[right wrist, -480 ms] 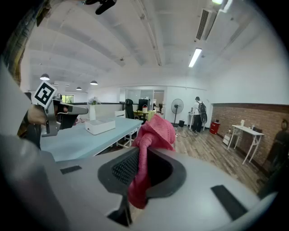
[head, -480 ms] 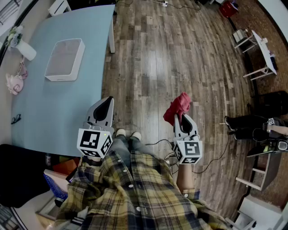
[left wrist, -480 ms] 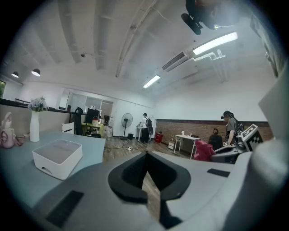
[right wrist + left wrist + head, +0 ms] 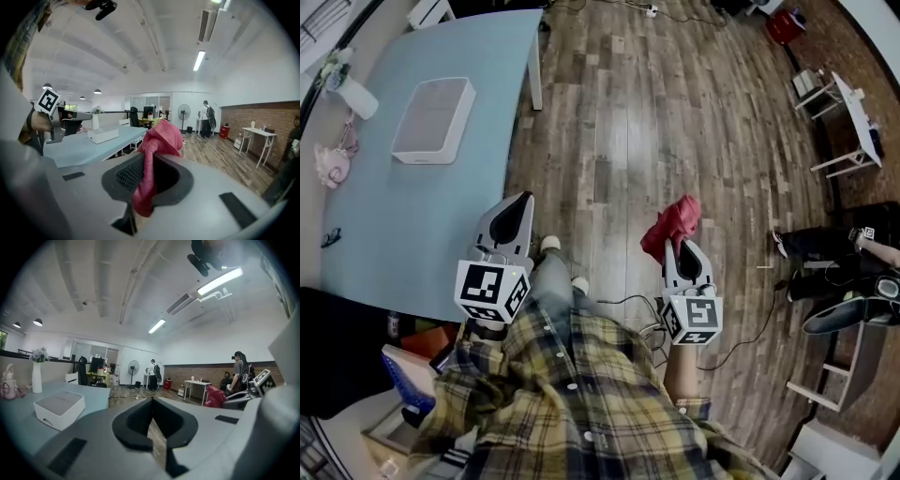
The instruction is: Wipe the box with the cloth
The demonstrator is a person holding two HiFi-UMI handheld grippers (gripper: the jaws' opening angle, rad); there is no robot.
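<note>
Right gripper (image 4: 682, 247) pinching red cloth (image 4: 673, 225). Cloth bunches out past jaw tips toward 12 o'clock; tail hangs down between jaws in right gripper view. Left gripper (image 4: 518, 204) has jaws pressed together, nothing between them. Left gripper over table edge, right gripper over wooden floor (image 4: 619, 122), the two well apart. White box (image 4: 433, 120) lies flat on pale blue table (image 4: 431, 234), at 11 o'clock from left gripper, well apart from cloth. White vase (image 4: 354, 98) at box's 9 o'clock.
</note>
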